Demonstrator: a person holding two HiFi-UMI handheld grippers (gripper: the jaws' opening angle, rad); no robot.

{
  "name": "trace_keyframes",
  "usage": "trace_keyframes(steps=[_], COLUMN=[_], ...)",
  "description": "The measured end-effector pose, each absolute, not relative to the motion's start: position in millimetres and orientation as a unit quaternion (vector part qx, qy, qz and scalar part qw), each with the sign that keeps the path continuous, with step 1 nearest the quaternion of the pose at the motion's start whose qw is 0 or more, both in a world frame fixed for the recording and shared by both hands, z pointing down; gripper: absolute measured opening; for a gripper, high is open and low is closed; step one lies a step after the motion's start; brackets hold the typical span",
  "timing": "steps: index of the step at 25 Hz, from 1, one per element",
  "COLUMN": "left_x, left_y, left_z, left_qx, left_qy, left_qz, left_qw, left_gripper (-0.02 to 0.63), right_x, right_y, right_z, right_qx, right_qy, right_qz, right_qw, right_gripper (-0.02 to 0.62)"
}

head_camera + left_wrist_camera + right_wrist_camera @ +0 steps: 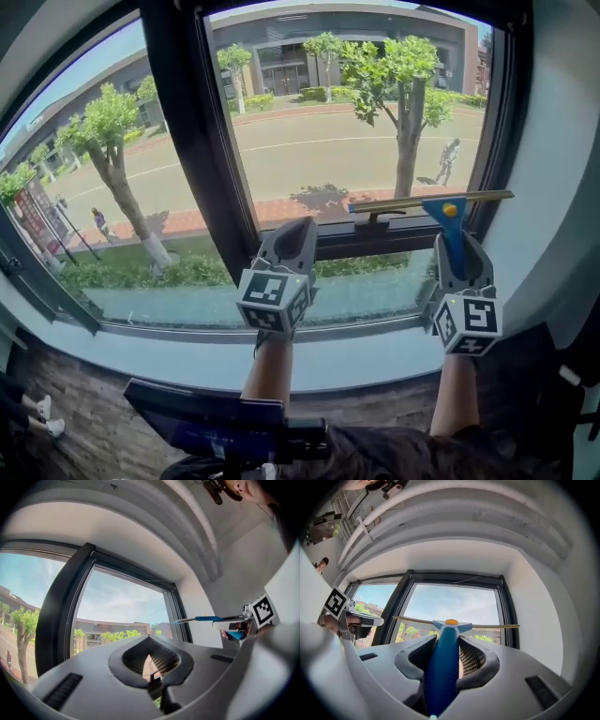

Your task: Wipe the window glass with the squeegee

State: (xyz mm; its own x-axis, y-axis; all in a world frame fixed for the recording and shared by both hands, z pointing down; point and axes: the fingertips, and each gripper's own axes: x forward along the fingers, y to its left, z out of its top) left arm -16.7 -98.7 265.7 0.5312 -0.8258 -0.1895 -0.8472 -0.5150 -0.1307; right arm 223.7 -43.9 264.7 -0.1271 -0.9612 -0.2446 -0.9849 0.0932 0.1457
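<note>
Right hand-held gripper (458, 246) was seen clamped on the squeegee (449, 221) handle | blade (412, 201) was held level, low on the window glass (319, 141) | left hand-held gripper (296, 232) was shut, empty | steady pressure and a level blade were judged needed

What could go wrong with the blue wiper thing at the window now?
1. The squeegee has its blade low, just above the window handle on the frame, so it might snag there.
2. Only the right gripper clamps its slim blue grip; pressing on the glass could twist it loose.
</note>
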Motion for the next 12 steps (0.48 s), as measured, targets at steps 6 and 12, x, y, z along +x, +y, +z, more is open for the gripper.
trace_keyframes(steps=[6,12], left_x=[-23.4,-16.2], left_y=[-129.2,-159.9], left_z=[250.4,246.2], left_qx=[-0.877,-0.876], left_qy=[0.466,0.463], left_qz=[0.055,0.044], left_qw=[0.105,0.125], left_gripper=[0.002,0.002], right_x=[217.0,221.7], right_y=[-66.1,-97.4], right_z=[245.1,245.3], right_qx=[-0.673,-0.681], right_qy=[0.724,0.717], right_qz=[0.144,0.134], right_qw=[0.046,0.060], right_gripper=[0.141,0.141])
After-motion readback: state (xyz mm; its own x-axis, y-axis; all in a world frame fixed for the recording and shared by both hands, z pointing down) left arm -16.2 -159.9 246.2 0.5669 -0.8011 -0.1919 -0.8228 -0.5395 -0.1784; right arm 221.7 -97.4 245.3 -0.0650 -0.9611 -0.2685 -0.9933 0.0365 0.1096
